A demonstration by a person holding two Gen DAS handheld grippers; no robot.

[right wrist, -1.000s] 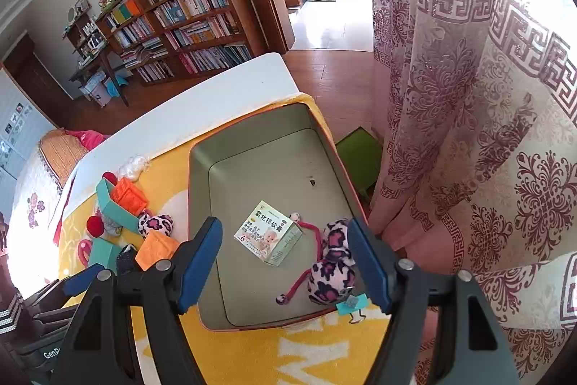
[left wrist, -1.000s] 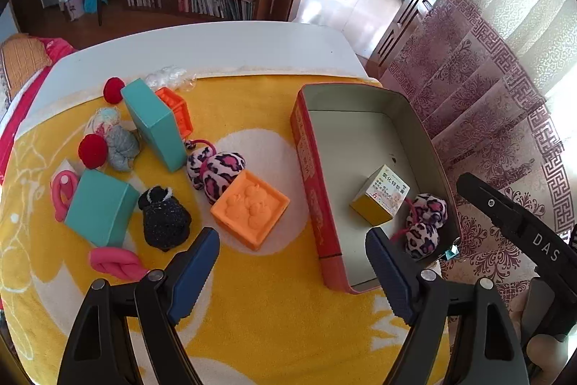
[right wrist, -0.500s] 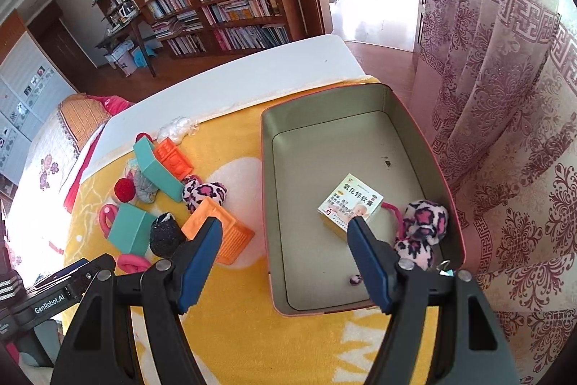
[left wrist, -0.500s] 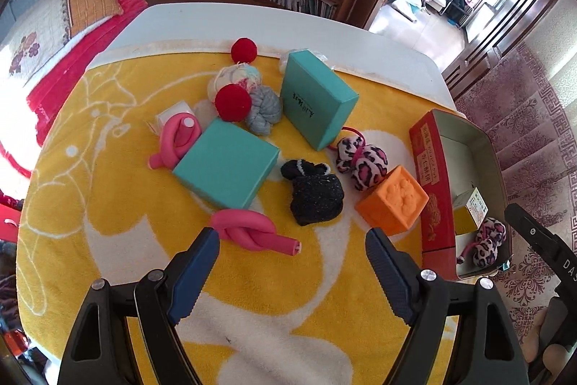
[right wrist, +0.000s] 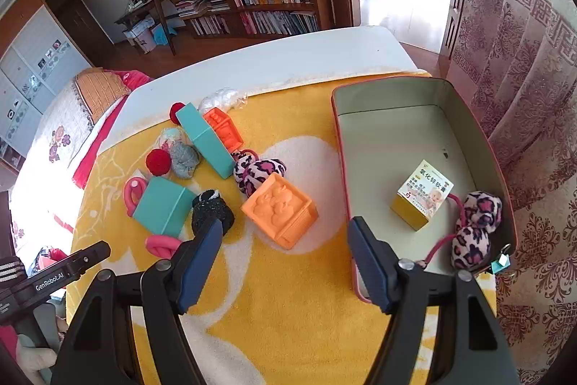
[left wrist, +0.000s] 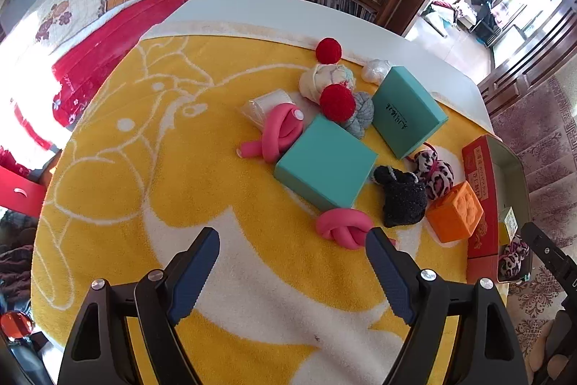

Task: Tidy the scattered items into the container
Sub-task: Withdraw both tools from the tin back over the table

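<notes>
Both tongs, left [left wrist: 292,253] and right [right wrist: 285,244], hang wide open and empty; the left should straddle the pink knotted tube [left wrist: 342,227] squarely before closing.

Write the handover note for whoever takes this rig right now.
Left gripper: open, empty, above the yellow towel, near the pink knotted foam roller.
Right gripper: open, empty, between the orange duck block and the tin.
Done: the small medicine box and one leopard pom-pom hair tie lie in the tin.
Left: two teal boxes, both orange blocks, black knit piece, second leopard tie, red pom-poms, yarn balls and both pink rollers, all on the towel.
</notes>
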